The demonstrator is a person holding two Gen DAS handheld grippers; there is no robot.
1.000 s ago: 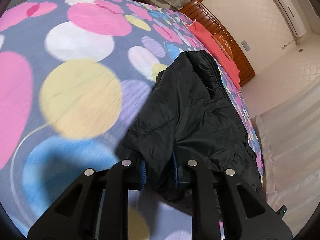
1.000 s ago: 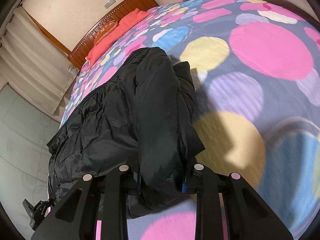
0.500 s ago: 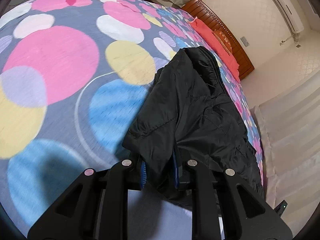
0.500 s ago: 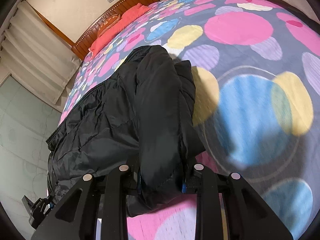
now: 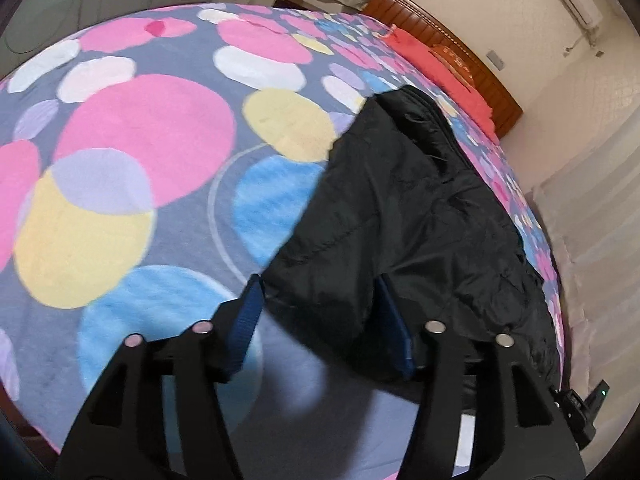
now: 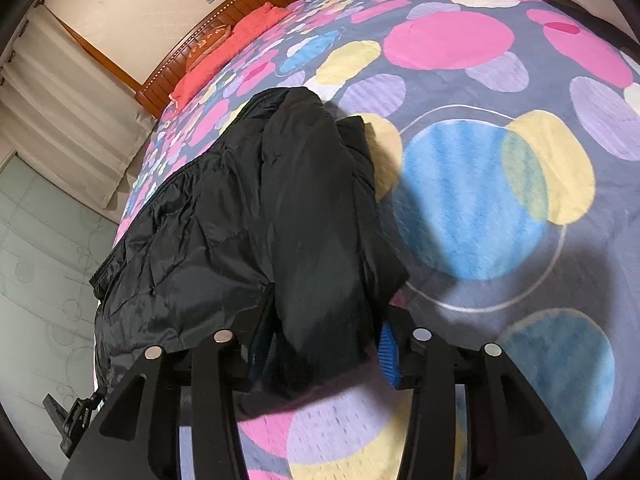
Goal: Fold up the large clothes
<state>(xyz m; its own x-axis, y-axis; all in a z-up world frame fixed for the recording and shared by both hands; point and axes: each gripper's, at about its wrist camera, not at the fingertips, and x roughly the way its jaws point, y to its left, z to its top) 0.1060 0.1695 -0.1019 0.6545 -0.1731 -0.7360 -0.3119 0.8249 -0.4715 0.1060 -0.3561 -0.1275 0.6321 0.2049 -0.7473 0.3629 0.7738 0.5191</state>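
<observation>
Centrally, frame middle: one black quilted padded jacket point(image 5: 404, 216), lying on a grey bedspread with coloured circles point(image 5: 152, 152). Left gripper point(image 5: 320, 312): jaws spread wide, jacket hem loose between them. Right gripper point(image 6: 320, 344): jaws parted, cloth bunched between; contact unclear. Blue pads point(image 6: 387, 354) partly hidden.

A black padded jacket point(image 5: 416, 216) lies crumpled on the bed, filling the centre-right of the left view and centre-left of the right view point(image 6: 248, 232).

The black jacket point(image 6: 248, 216) hides the right tongs' point(image 6: 320, 344) pads.
</observation>
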